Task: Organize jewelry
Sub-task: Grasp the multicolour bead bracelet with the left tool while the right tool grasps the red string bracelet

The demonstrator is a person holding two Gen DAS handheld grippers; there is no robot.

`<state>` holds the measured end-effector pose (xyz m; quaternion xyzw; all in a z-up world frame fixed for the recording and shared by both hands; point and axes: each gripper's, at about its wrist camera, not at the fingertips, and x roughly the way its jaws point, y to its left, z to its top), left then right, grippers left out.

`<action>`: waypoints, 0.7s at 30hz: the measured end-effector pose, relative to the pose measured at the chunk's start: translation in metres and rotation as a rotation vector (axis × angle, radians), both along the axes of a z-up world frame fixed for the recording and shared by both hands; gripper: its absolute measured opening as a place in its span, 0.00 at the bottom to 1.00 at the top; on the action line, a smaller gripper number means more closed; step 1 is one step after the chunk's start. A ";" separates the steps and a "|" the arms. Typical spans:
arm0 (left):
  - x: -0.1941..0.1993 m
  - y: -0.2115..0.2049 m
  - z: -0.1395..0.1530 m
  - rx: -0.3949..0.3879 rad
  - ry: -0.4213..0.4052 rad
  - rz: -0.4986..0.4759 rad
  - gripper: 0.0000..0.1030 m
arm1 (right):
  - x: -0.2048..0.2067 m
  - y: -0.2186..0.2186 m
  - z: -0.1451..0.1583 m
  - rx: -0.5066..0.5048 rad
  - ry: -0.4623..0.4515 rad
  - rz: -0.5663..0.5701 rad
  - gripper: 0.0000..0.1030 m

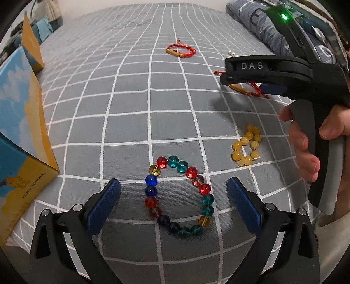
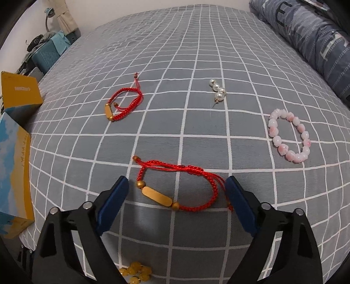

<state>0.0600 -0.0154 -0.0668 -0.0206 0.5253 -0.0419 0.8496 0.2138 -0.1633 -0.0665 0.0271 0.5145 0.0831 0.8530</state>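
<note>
Red bracelet (image 2: 178, 187) between open right gripper (image 2: 176, 189)

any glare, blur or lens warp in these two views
Left wrist view: the green indicator light flares, the white-gridded grey bedsheet bows outward, dark corners. Right wrist view: the same barrel warp, soft even light, faint shadows, the red cord bracelet with gold tube sharp.

Grey checked bed (image 2: 196, 54) with scattered bracelets (image 2: 179, 187)

A home bedroom: a bed (image 2: 196, 54) under a grey checked sheet, folded quilt (image 2: 306, 32) at its edge.
</note>
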 end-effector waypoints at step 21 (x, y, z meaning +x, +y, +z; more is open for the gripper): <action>0.006 0.017 0.010 -0.046 0.033 0.043 0.17 | 0.000 -0.012 0.001 -0.065 0.009 -0.073 0.11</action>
